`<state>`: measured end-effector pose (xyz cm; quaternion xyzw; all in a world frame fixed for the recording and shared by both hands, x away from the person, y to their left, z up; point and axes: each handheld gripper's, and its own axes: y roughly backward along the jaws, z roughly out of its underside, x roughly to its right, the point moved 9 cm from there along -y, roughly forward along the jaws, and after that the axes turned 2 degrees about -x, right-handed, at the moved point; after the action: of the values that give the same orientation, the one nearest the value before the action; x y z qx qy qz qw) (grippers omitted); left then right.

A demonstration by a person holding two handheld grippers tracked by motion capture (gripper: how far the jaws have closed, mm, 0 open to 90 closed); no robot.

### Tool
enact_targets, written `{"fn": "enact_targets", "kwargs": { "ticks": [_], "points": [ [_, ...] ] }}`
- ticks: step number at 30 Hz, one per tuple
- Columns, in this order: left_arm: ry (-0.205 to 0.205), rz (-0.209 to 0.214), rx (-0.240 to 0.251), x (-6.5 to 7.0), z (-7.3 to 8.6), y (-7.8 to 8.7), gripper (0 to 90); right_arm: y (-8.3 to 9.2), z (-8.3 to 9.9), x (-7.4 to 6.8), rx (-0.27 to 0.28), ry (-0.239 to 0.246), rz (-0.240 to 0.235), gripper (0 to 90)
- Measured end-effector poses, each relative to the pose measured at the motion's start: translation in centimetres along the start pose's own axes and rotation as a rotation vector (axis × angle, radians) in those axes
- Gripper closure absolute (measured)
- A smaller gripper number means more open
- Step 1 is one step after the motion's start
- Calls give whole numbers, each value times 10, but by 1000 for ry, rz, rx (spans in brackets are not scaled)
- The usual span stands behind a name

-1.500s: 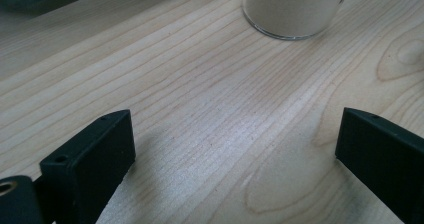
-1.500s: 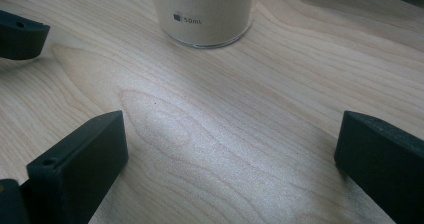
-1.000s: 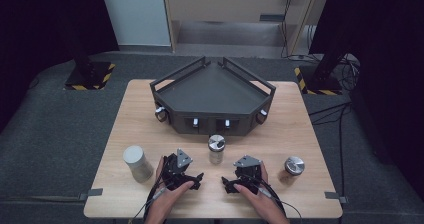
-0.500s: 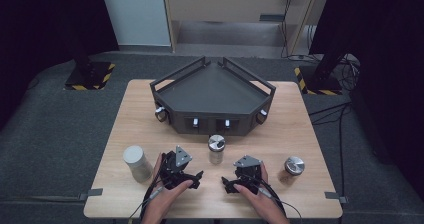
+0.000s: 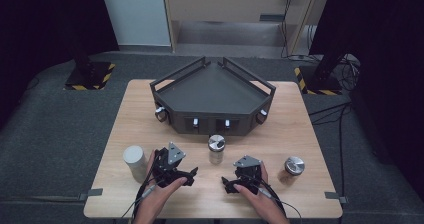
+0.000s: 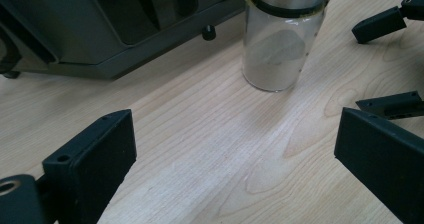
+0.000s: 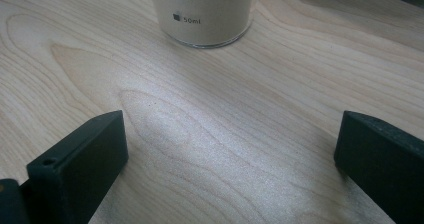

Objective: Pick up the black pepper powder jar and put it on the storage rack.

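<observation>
Three jars stand on the wooden table (image 5: 300,134): a pale one (image 5: 134,160) at the left, a glass one with a metal lid (image 5: 216,148) in the middle, and a metal-lidded one (image 5: 294,167) at the right. My left gripper (image 5: 191,177) rests near the front edge, right of the pale jar, jaws wide open and empty. In the left gripper view (image 6: 235,154) the glass jar (image 6: 280,39), holding pale powder, stands ahead and to the right. My right gripper (image 5: 226,185) is open too (image 7: 230,154), with a jar base marked 50ml (image 7: 202,14) just ahead of it.
A dark angular tray with rails and small knobs (image 5: 215,91) takes up the back middle of the table; its front wall (image 6: 115,29) is close behind the glass jar. Bare wood lies between both pairs of jaws. The other gripper's jaw tips (image 6: 382,24) show at the right.
My left gripper has edged slightly to the left. The right gripper and the jars have stayed put.
</observation>
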<state>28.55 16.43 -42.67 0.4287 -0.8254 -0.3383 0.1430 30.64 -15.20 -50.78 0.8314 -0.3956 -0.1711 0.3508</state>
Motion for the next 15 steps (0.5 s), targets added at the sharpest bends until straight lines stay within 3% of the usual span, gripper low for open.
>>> {"fn": "enact_targets", "kwargs": {
  "ticks": [15],
  "points": [
    [11,-21,42,-18,-7,26,15,0,0,0,1,-2,2,7]
  ]
}}
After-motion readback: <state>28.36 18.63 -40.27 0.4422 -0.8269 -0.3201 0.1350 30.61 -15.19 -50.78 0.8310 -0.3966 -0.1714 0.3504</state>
